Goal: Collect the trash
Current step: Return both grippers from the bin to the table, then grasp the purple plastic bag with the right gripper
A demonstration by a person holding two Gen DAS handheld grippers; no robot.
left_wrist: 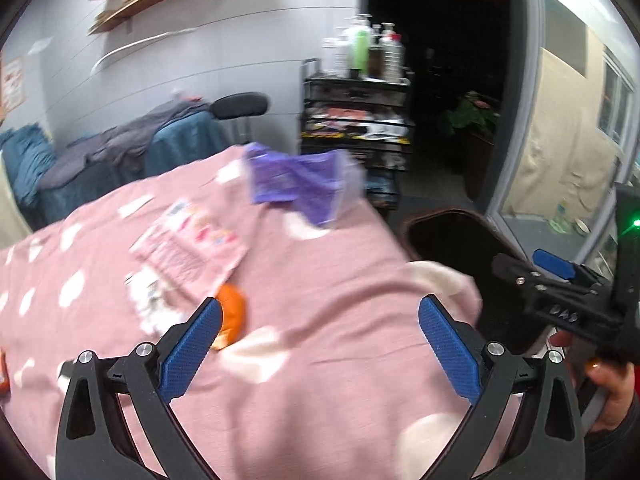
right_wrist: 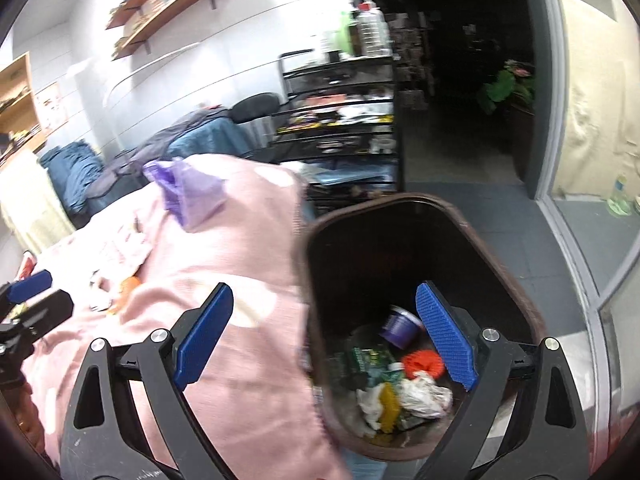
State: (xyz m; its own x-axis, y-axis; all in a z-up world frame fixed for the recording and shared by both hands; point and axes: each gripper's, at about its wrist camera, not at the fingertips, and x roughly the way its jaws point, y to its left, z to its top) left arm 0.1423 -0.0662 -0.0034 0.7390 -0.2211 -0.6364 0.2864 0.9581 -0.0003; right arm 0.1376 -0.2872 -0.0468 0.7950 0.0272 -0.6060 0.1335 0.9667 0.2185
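Observation:
My left gripper (left_wrist: 320,344) hangs open over a pink spotted cloth (left_wrist: 304,344) with nothing between its fingers. An orange wrapper (left_wrist: 232,312) lies just beyond its left finger. Farther off lie a pink printed packet (left_wrist: 192,248) and a purple plastic bag (left_wrist: 300,180). My right gripper (right_wrist: 324,332) is open and empty, straddling the near rim of a dark brown trash bin (right_wrist: 492,256). Inside the bin lie crumpled white paper (right_wrist: 420,396), an orange piece (right_wrist: 424,364), a purple cup (right_wrist: 400,326) and green packaging (right_wrist: 364,360). In the left wrist view the right gripper (left_wrist: 552,280) shows at the right edge.
The bin (left_wrist: 452,240) stands on the dark tiled floor beside the cloth's right edge. A black wire cart (left_wrist: 356,120) with bottles stands behind, beside a dark doorway. Blue and grey laundry (left_wrist: 120,148) is piled at the back left. A glass door (right_wrist: 592,160) is on the right.

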